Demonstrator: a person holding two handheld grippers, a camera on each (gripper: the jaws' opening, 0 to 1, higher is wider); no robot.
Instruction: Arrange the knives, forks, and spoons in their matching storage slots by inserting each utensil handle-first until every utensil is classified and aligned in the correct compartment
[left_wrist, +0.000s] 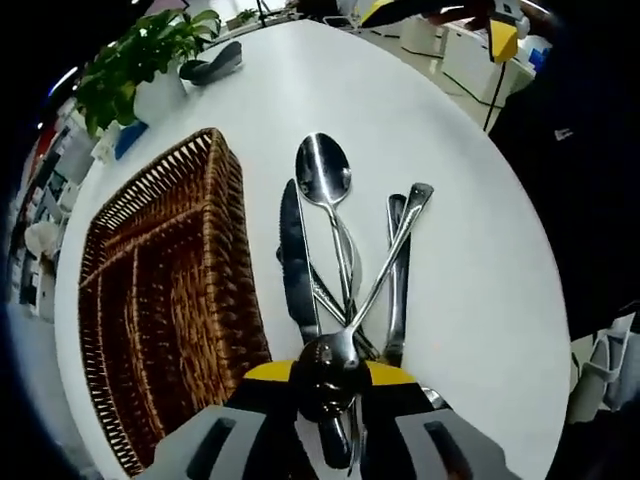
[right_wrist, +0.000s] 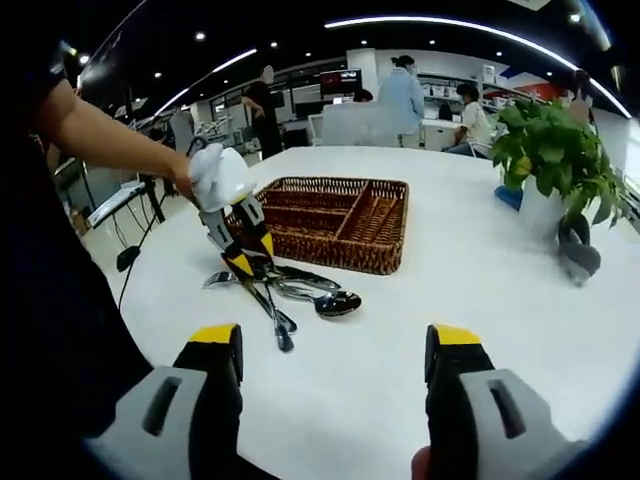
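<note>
In the left gripper view we see our left tongs (left_wrist: 330, 385) down low over the pile of cutlery, their yellow-tipped jaws drawn close on either side of the bowl of a spoon (left_wrist: 328, 365); the bowl sits between them, though we cannot tell whether the pads actually press it. That spoon's handle runs away from the jaws and crosses the rest of the heap: a knife (left_wrist: 296, 260) lying nearest the basket, a second spoon (left_wrist: 324, 172) with its bowl pointing away from us, and another long handle (left_wrist: 397, 270) on the far side, all touching or overlapping on the white surface (left_wrist: 470, 260). Just beside the pile lies the wicker basket (left_wrist: 205, 250), its compartments showing no utensils inside that we can make out. Beyond it a potted plant (left_wrist: 135, 60) stands near the edge of the surface. In the right gripper view our right tongs (right_wrist: 332, 350) hover above bare surface with jaws spread wide and nothing between them; past them we see the left tongs (right_wrist: 243, 262) held by a hand (right_wrist: 215, 175) at the cutlery pile (right_wrist: 285, 290), the basket (right_wrist: 335, 222) right behind it, the plant (right_wrist: 555, 150) off to one side, and people (right_wrist: 405, 95) at the back of the room.
</note>
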